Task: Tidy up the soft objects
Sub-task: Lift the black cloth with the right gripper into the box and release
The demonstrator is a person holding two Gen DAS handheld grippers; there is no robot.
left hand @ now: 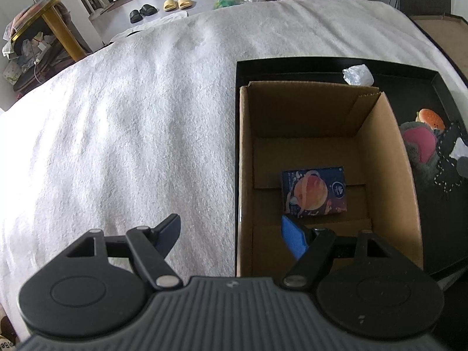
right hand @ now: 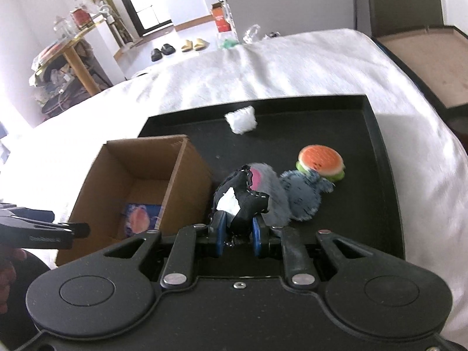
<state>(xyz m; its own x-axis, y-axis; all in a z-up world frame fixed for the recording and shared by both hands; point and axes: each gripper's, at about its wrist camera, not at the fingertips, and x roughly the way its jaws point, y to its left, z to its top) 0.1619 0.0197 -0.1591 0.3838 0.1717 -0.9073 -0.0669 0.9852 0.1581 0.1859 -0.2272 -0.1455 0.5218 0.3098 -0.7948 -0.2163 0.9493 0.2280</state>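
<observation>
Now right gripper (right hand: 238, 235) pinches one black plush (right hand: 248, 199); left gripper (left hand: 231, 234) gapes wide.

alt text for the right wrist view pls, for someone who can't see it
The right gripper is shut on a black fabric toy above a black tray on a white bedspread. Behind it lie a grey plush, a burger toy and a white fluffy ball; an open cardboard box stands to the left.
</observation>
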